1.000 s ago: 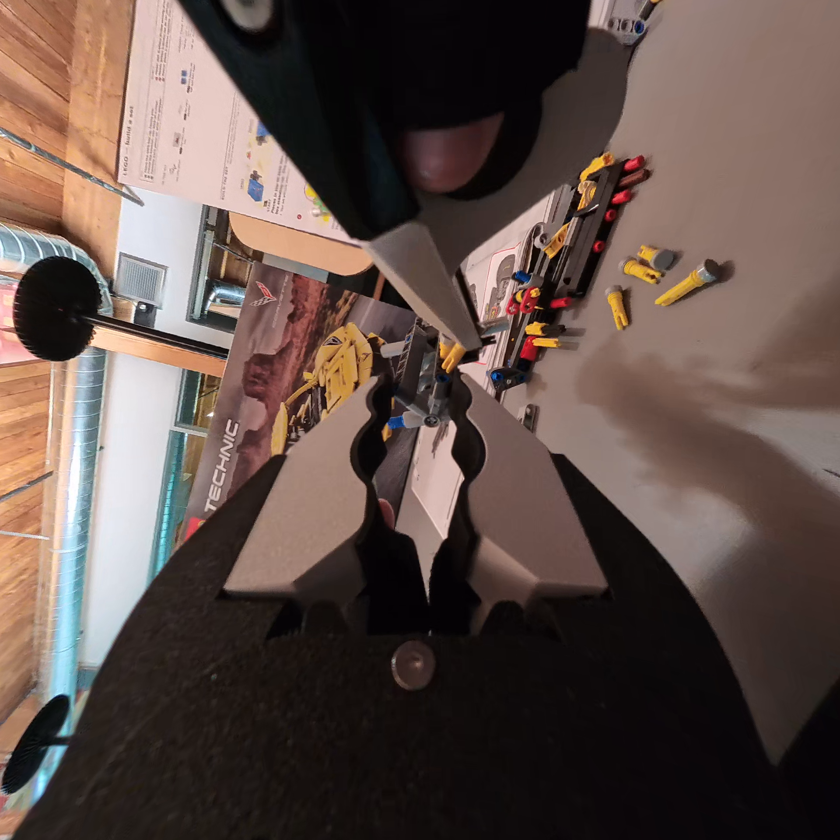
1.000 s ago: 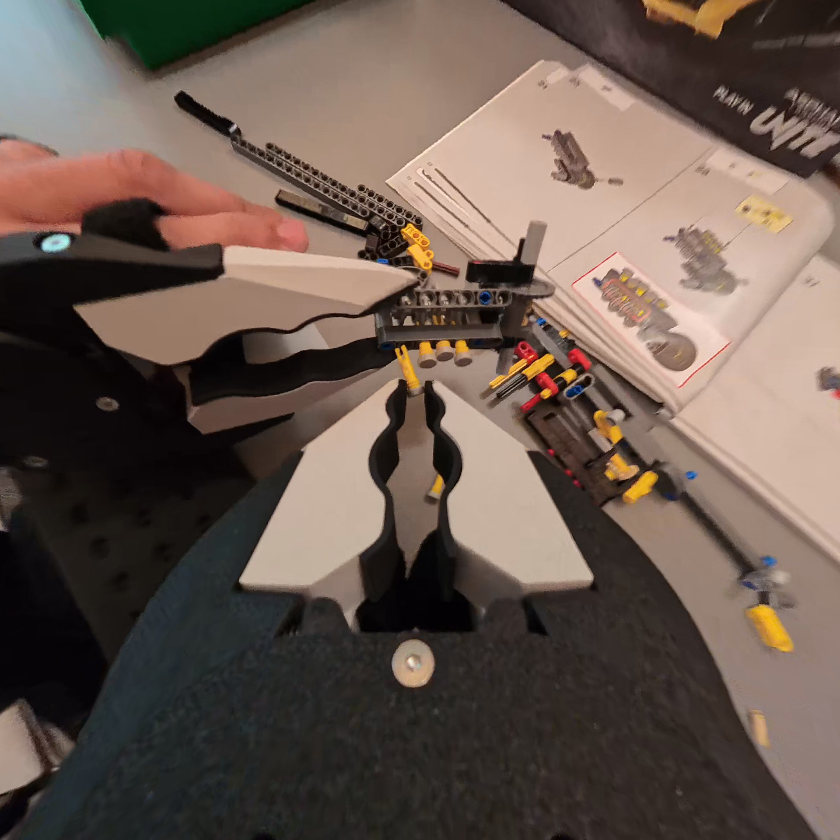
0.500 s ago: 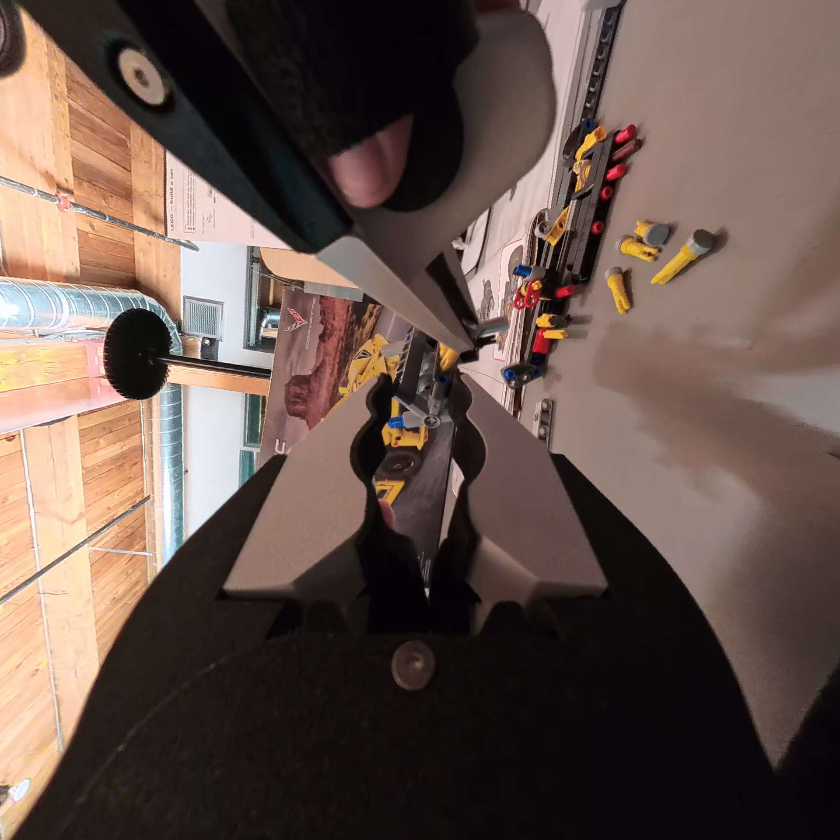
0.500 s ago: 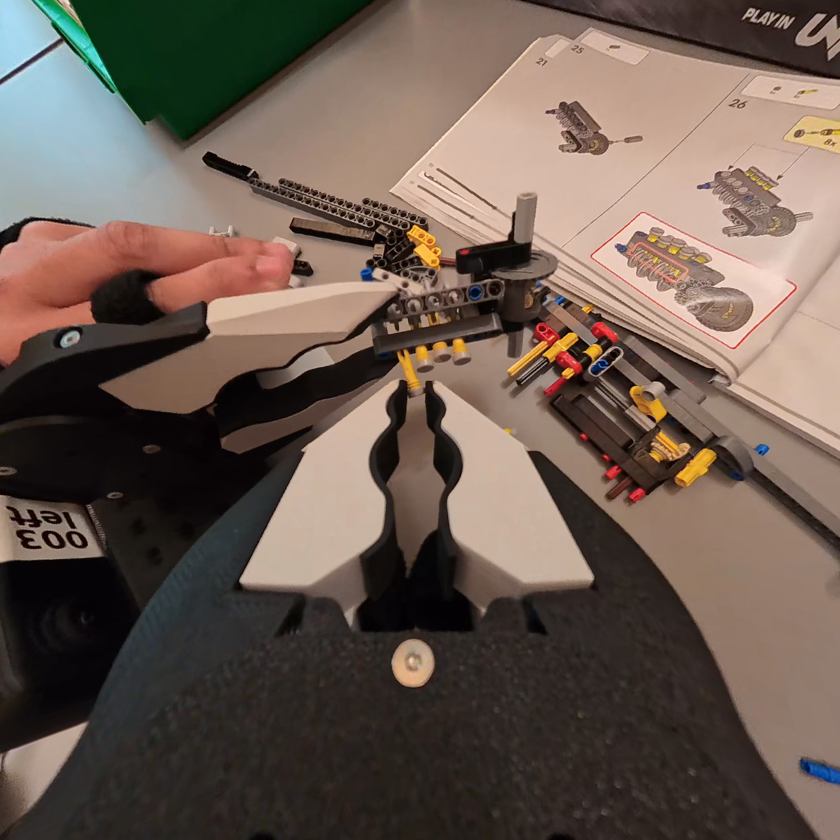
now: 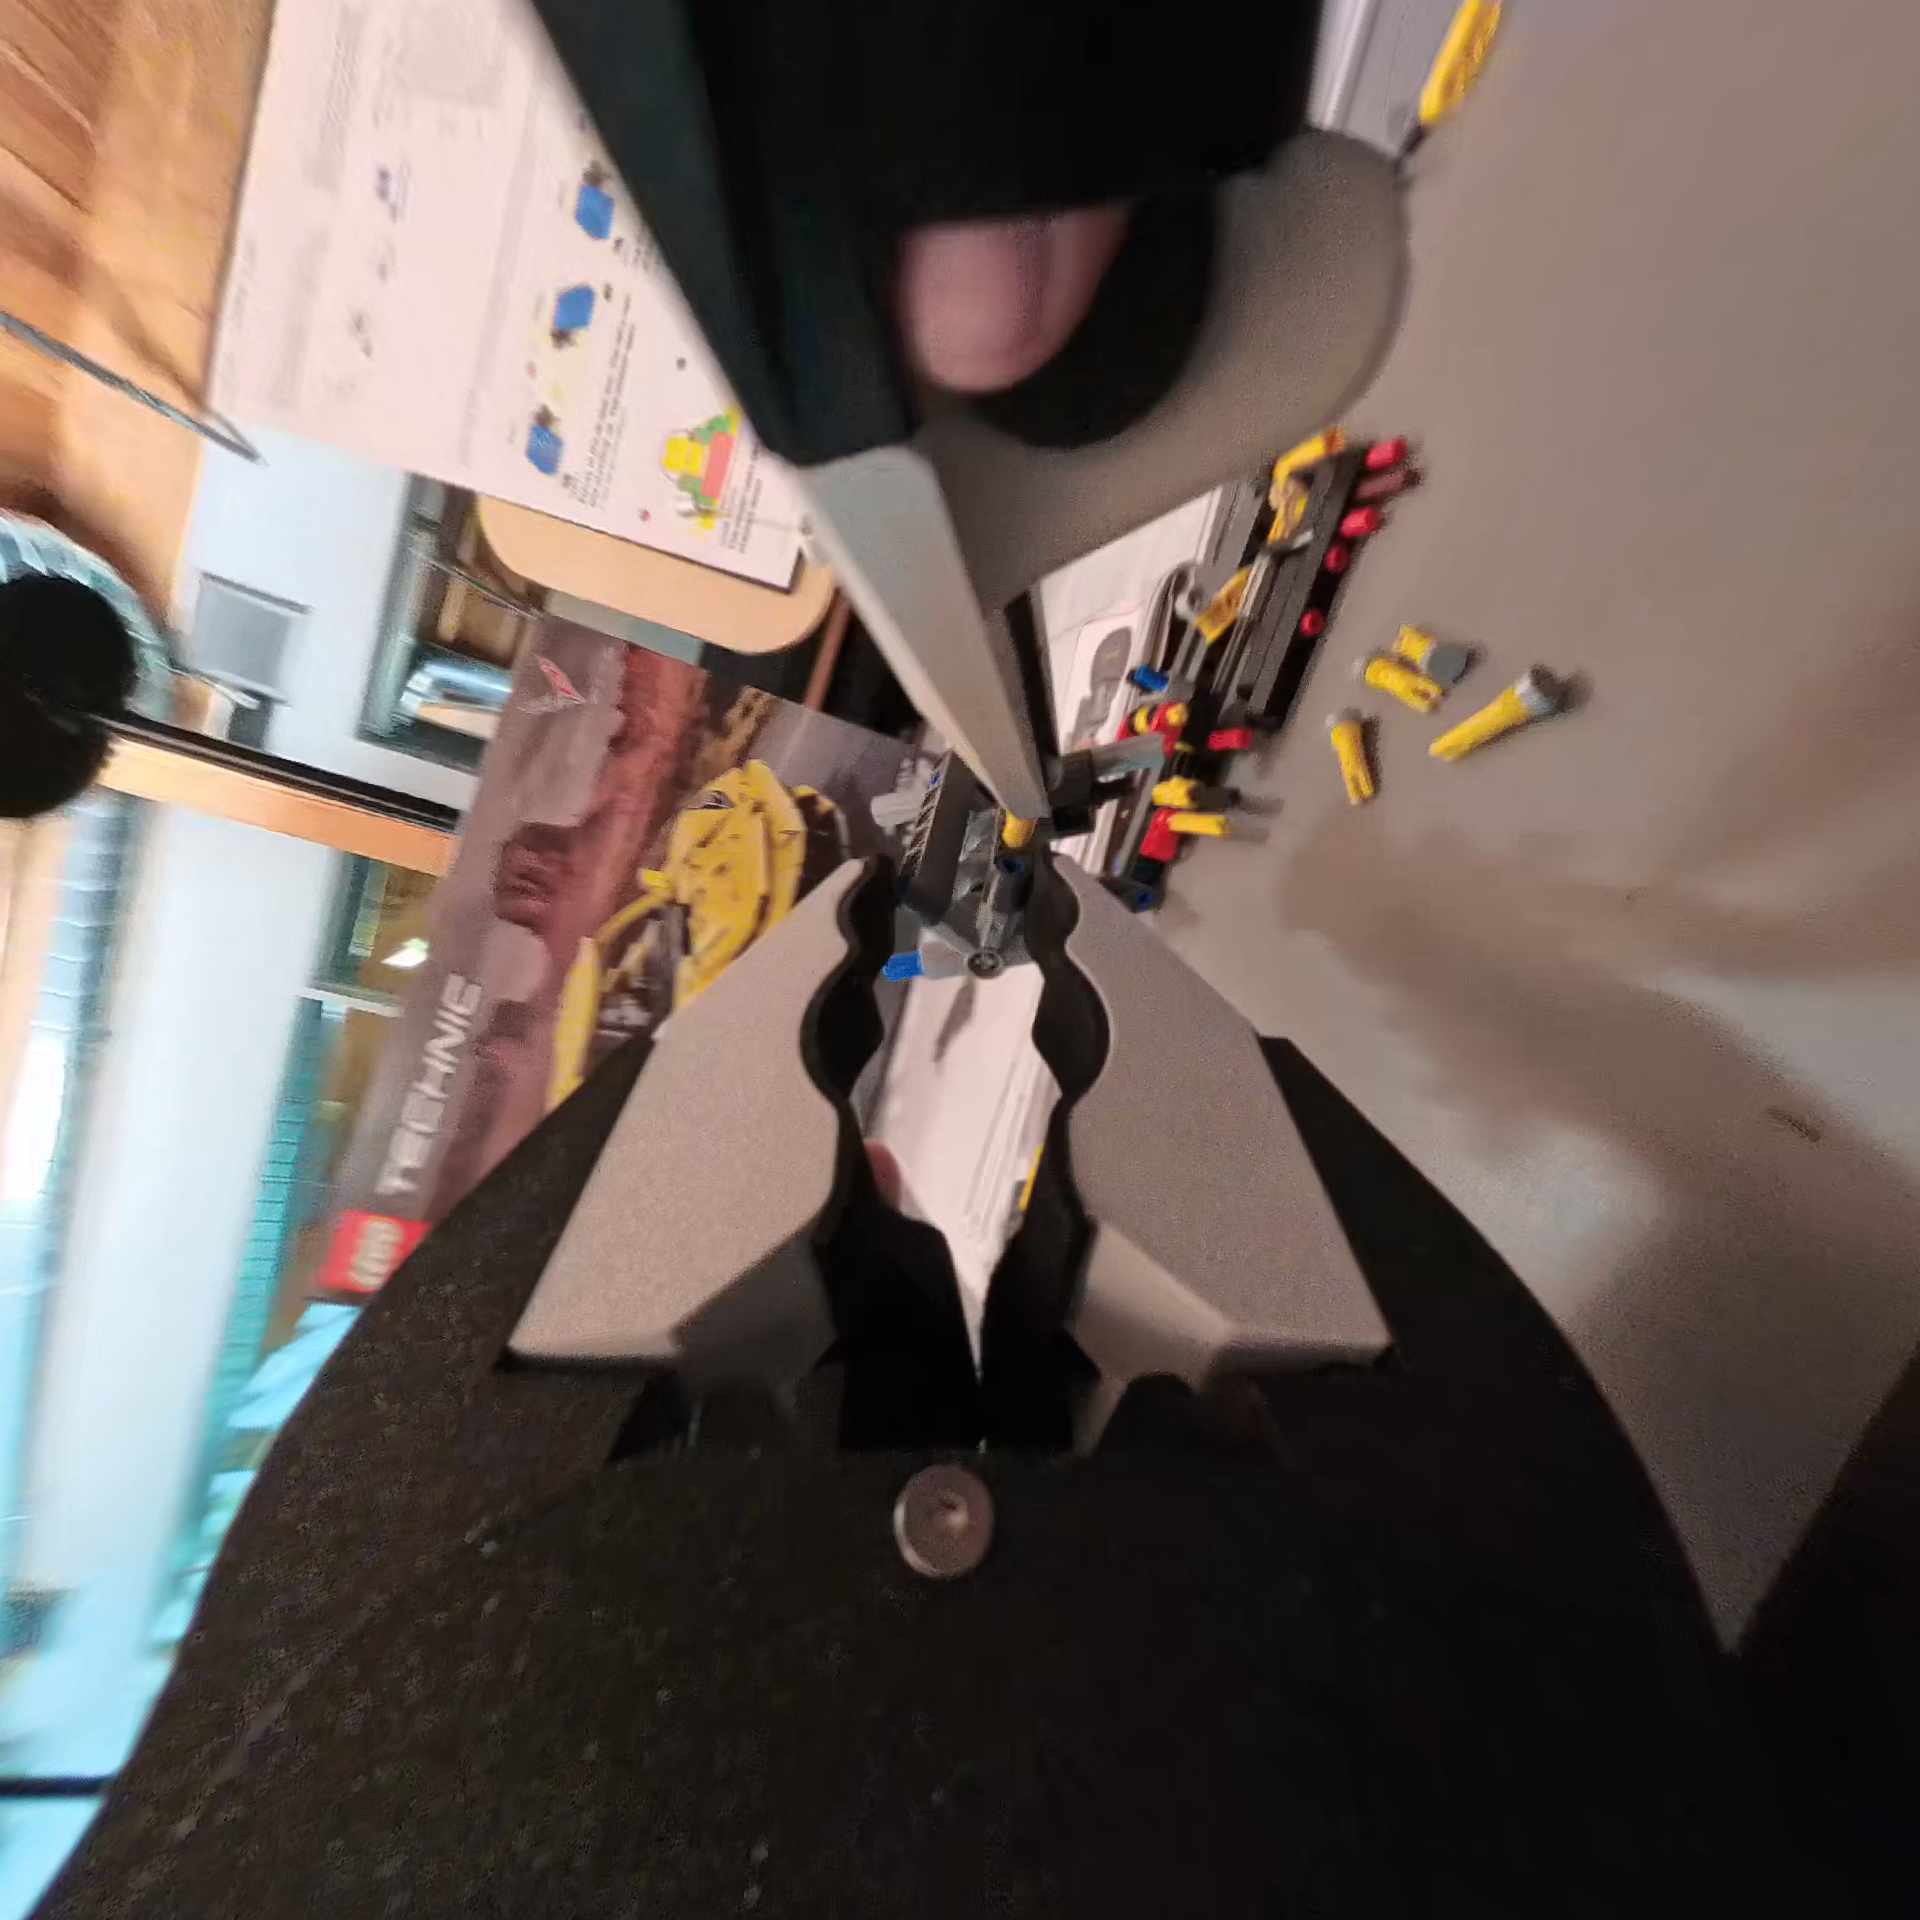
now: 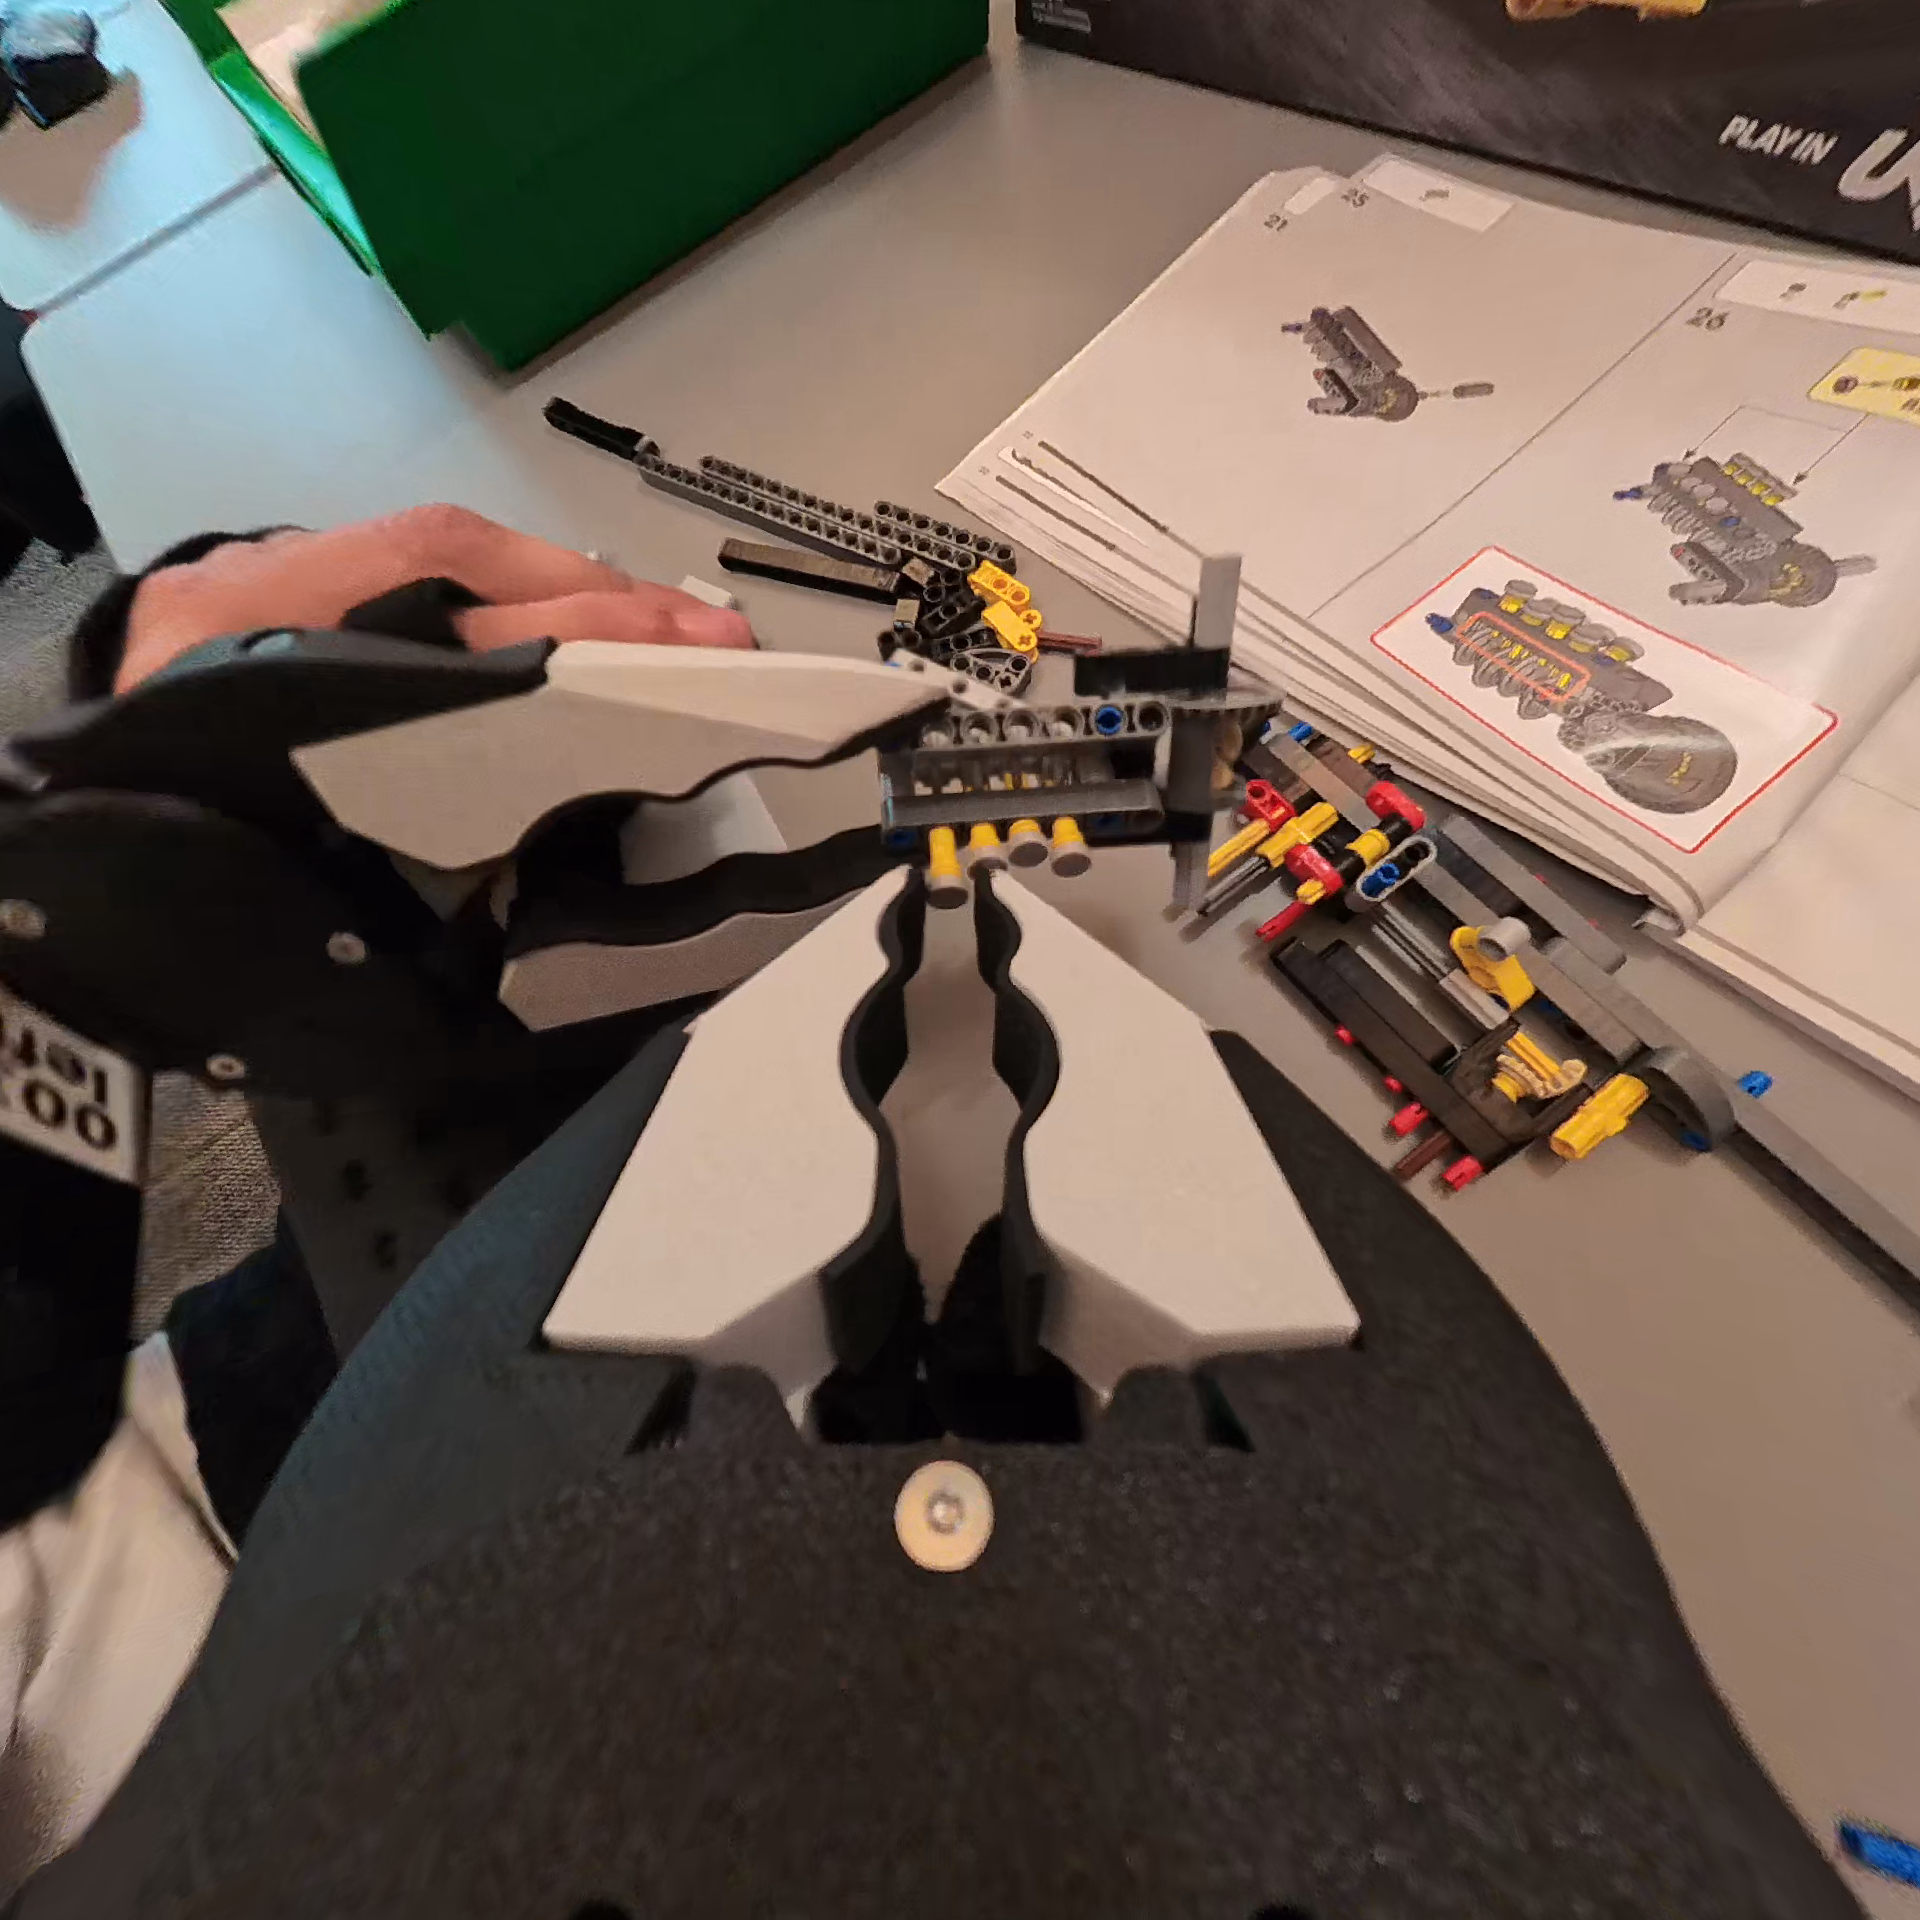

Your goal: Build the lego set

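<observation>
Engine subassy [image 6: 1023,774] was clamped in left gripper [image 6: 894,774]. Yellow piston [image 6: 943,868] was pinched at right gripper [image 6: 948,894] tips; straight push prob. needed next.

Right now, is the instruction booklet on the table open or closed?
Open. The instruction booklet lies spread flat on the table, with two facing pages of build diagrams showing.
</observation>
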Demonstrator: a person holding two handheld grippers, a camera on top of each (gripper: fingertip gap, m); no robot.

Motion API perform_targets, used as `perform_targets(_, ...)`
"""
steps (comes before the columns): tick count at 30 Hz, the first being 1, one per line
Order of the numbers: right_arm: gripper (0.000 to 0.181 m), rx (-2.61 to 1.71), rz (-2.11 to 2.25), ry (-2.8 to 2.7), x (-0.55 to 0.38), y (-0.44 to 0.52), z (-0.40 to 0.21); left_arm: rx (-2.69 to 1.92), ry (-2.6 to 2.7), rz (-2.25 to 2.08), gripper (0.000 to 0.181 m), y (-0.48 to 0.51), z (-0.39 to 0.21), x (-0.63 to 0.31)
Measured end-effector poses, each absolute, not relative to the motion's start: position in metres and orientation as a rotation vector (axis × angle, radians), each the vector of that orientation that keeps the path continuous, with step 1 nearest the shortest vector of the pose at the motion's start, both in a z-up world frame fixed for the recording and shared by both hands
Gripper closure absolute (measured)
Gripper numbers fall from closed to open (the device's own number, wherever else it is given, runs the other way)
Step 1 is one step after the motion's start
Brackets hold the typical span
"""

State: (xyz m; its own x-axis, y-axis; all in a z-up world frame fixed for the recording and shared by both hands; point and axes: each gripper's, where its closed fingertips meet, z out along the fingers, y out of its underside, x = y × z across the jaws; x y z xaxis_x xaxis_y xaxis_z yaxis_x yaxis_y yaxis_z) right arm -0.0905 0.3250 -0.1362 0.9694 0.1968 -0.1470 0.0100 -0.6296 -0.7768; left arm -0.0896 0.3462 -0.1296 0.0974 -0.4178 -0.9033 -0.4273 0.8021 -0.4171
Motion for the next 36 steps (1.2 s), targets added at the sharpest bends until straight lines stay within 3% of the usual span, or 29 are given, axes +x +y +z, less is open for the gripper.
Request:
perform_targets(5,0.156,-2.115,0.388,-0.245,-0.087,0.316,-0.099,-0.84,1.522,-0.29,0.158,0.34,-0.126,-0.09)
perform_targets(9,0.152,-1.953,0.41,-0.719,-0.092,0.299,-0.051,-0.761,1.558,-0.51,0.157,0.313,-0.117,-0.094)
perform_targets(10,0.14,-1.947,0.388,-0.856,-0.095,0.296,-0.052,-0.699,1.574,-0.533,0.157,0.303,-0.116,-0.095)
perform_targets(11,0.117,-1.946,0.373,-0.995,-0.098,0.294,-0.059,-0.648,1.591,-0.544,0.157,0.295,-0.117,-0.096)
perform_targets(13,0.119,-2.031,0.391,-1.282,-0.101,0.288,-0.086,-0.589,1.629,-0.541,0.158,0.283,-0.122,-0.096)
perform_targets(18,0.102,-2.285,0.69,-1.684,-0.106,0.264,-0.124,-0.509,1.671,-0.536,0.158,0.269,-0.128,-0.097)
perform_targets(25,0.12,-2.372,0.845,-1.877,-0.116,0.256,-0.151,-0.482,1.677,-0.535,0.158,0.265,-0.128,-0.098)
perform_targets(28,0.136,-2.402,0.894,-1.889,-0.117,0.252,-0.153,-0.478,1.682,-0.539,0.158,0.264,-0.129,-0.099)
perform_targets(36,0.137,-2.373,0.964,-1.877,-0.118,0.25,-0.15,-0.465,1.667,-0.527,0.158,0.262,-0.125,-0.099)
